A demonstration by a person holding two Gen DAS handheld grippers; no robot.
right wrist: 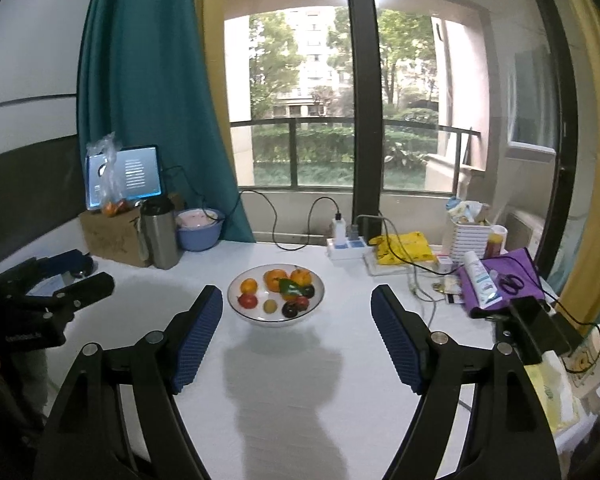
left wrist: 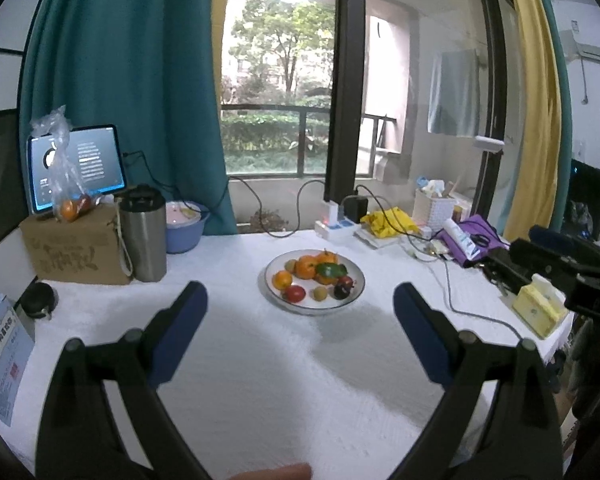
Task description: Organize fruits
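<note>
a: where's the fruit at? (left wrist: 315,278)

b: all piled in the white bowl (left wrist: 274,298), which sits about mid tabletop (left wrist: 260,360), a bit toward the far edge by the window. oranges at the back, a green pepper (left wrist: 331,269) lying on top, a red tomato (left wrist: 294,293) and a dark plum-looking one (left wrist: 342,290) at the near rim.

a: and the grippers?

b: left hand-held gripper (left wrist: 300,312) has its jaws spread wide, nothing between them, just bare cloth. right hand-held gripper (right wrist: 296,316) is spread wide too and empty. both are up off the tabletop, aimed at the bowl, well short of it.

a: anything else on there?

b: far left corner has a cardboard box (left wrist: 74,246) with a tablet (left wrist: 78,166) and a plastic bag (left wrist: 66,176) holding more fruit on it, then a steel flask (left wrist: 143,236) and a blue basin (left wrist: 184,228) beside the box. power strip (left wrist: 336,226) sits at the far edge, and the right side is clutter: yellow bag (left wrist: 388,220), purple pouch (left wrist: 476,236), tissue pack (left wrist: 538,310) near the right edge.
</note>
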